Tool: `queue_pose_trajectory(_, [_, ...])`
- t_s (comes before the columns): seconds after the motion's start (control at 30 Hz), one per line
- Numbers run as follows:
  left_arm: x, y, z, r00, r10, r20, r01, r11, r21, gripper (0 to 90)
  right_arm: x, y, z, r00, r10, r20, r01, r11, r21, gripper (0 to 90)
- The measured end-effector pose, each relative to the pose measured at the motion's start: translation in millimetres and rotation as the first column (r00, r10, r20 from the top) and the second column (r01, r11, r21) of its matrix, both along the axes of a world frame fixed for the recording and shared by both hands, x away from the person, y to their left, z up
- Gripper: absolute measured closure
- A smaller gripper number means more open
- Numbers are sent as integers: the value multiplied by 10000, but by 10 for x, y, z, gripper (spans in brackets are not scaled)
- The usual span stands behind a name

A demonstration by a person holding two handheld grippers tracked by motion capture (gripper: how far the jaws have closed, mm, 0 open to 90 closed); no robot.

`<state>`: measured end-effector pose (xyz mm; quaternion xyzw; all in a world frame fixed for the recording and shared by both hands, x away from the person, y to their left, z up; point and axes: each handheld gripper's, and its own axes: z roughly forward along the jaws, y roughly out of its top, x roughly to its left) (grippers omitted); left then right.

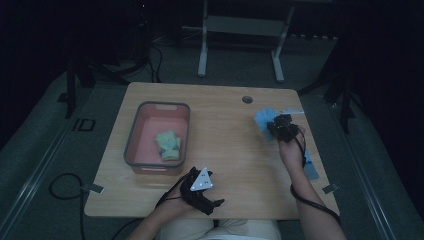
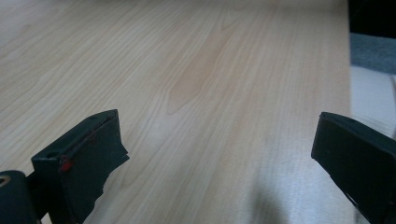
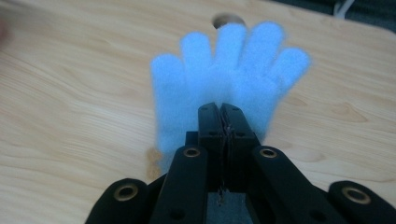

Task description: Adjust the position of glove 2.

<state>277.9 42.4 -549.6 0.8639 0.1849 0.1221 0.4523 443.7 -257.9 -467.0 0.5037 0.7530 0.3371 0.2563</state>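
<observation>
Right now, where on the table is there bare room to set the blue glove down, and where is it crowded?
Bare wood spans the middle of the table, between the pink bin and the right gripper holding the blue glove. The bin already holds a green glove. Another blue item crowds the right edge.

The left tongs (image 1: pixel 202 192) sit at the lower middle with jaws wide apart, while the right tongs (image 1: pixel 276 126) at the right are clamped together.

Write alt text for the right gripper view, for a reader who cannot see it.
The right gripper's two black jaws are shut on the cuff end of a light blue glove, whose five fingers fan out beyond them. Behind the glove lies a light wooden table with a round hole near its far edge.
</observation>
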Motion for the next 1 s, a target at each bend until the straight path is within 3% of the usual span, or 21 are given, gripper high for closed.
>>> queue_pose_trajectory(0.1, [-6, -1, -18, 10000, 34, 45, -35, 9999, 109, 19, -178, 140, 90, 9997, -193, 165, 185, 9989, 436, 881])
queue_pose_trajectory(0.2, [-23, -4, -25, 9999, 50, 111, -52, 9999, 127, 19, -324, 284, 107, 9994, -298, 184, 287, 9980, 572, 881])
queue_pose_trajectory(0.37, [-40, 2, -10, 9999, 59, 147, -60, 10000, 73, 19, -572, 572, 19, 9987, -471, 183, 463, 9981, 414, 881])
queue_pose_trajectory(0.53, [-53, 1, -6, 9998, 80, 203, -83, 9999, 123, 19, -738, 745, -98, 9977, -601, 324, 581, 9965, 605, 881])
queue_pose_trajectory(0.7, [-56, 10, 0, 9996, 81, 253, -84, 9999, 115, 19, -835, 778, -246, 9955, -945, -91, 949, 9909, 957, 880])
queue_pose_trajectory(0.83, [-52, 14, -4, 9995, 135, 270, -137, 9999, 103, 20, -877, 738, -358, 9894, -1376, -468, 1429, 9800, 1388, 881])
queue_pose_trajectory(1.0, [-51, 7, -11, 9995, 118, 290, -122, 9998, 143, 19, -945, 800, -522, 9860, -1512, -701, 1600, 9762, 1462, 880])
